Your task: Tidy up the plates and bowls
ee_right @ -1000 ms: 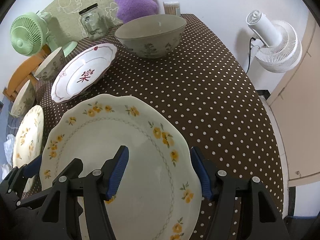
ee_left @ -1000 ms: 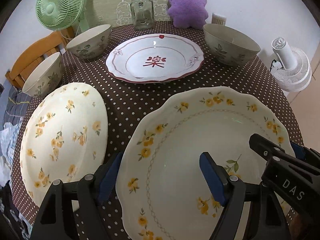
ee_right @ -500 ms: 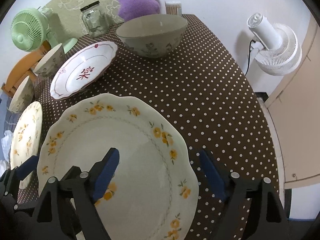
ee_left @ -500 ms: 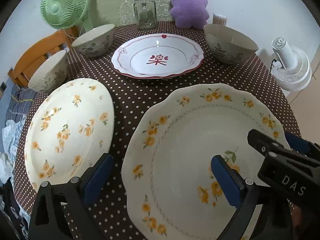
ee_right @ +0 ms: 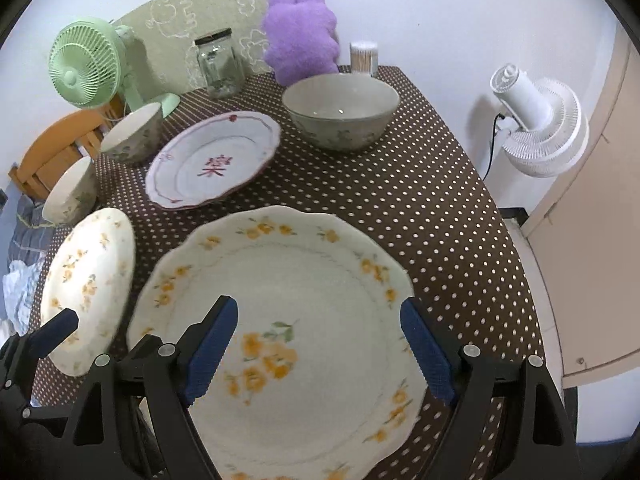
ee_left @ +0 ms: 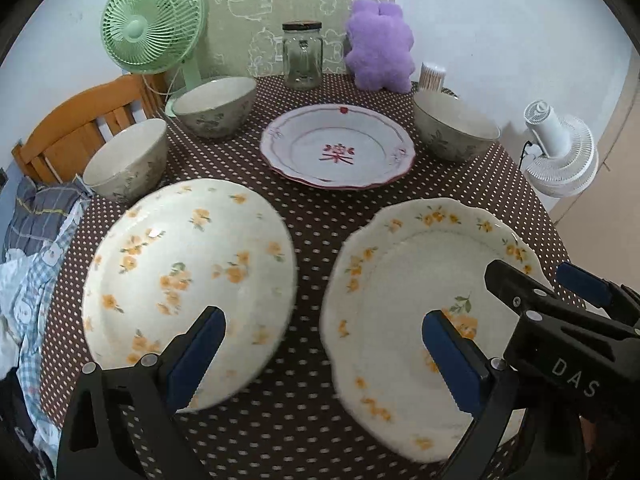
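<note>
On the brown dotted tablecloth (ee_left: pixel 312 208) lie two cream plates with yellow flowers: one front left (ee_left: pixel 188 276) and a scalloped one front right (ee_left: pixel 416 300), also in the right wrist view (ee_right: pixel 304 320). A white plate with a red mark (ee_left: pixel 338 148) lies further back. Three floral bowls stand there: two at the left (ee_left: pixel 216 106) (ee_left: pixel 126 158), one at the right (ee_left: pixel 454 130). My left gripper (ee_left: pixel 324 352) is open above the gap between the two flowered plates. My right gripper (ee_right: pixel 320 348) is open above the scalloped plate.
A green fan (ee_left: pixel 150 28), a glass jar (ee_left: pixel 302 56), a purple plush toy (ee_left: pixel 378 46) and a toothpick holder (ee_left: pixel 432 76) stand at the table's back. A wooden chair (ee_left: pixel 76 128) and clothes are at the left. A white fan (ee_right: pixel 540 120) stands at the right.
Both grippers have pulled back and risen, so more of the table shows. Both stay open. The left gripper has shifted left, off the scalloped plate.
</note>
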`<control>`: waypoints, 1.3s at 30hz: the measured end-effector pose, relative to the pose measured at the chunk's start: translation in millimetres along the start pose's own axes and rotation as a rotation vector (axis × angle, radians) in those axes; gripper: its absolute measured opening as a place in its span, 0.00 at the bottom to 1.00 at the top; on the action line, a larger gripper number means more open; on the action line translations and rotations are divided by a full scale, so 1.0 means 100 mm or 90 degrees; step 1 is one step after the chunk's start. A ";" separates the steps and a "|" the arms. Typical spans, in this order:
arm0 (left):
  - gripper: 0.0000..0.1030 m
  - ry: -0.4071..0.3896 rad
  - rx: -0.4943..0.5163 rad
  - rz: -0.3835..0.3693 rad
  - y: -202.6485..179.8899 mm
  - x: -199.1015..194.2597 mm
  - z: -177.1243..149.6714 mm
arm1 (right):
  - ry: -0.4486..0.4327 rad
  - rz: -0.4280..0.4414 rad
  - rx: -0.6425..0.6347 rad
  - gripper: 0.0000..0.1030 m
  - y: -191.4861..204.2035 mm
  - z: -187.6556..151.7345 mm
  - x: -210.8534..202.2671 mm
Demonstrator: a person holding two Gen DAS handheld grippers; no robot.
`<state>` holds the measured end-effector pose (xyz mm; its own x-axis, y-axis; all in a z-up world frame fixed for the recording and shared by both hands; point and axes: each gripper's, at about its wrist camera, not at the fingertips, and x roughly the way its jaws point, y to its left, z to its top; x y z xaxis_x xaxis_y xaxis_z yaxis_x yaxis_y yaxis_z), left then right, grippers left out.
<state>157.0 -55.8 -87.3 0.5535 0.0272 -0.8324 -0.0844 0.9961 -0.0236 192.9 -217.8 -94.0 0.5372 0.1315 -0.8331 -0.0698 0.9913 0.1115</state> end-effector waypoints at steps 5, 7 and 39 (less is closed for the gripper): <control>0.97 -0.013 0.021 -0.011 0.28 -0.11 0.03 | -0.021 -0.006 0.011 0.83 0.32 -0.04 -0.17; 0.97 -0.020 0.025 -0.017 0.39 -0.15 0.04 | -0.026 -0.009 0.015 0.83 0.45 -0.03 -0.22; 0.90 0.014 0.029 0.024 1.67 0.34 0.12 | -0.013 -0.008 -0.002 0.83 1.92 0.07 0.28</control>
<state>172.3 112.5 -112.9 0.5325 0.0629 -0.8441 -0.0663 0.9973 0.0325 200.1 -23.8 -91.9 0.5556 0.1197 -0.8228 -0.0659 0.9928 0.1000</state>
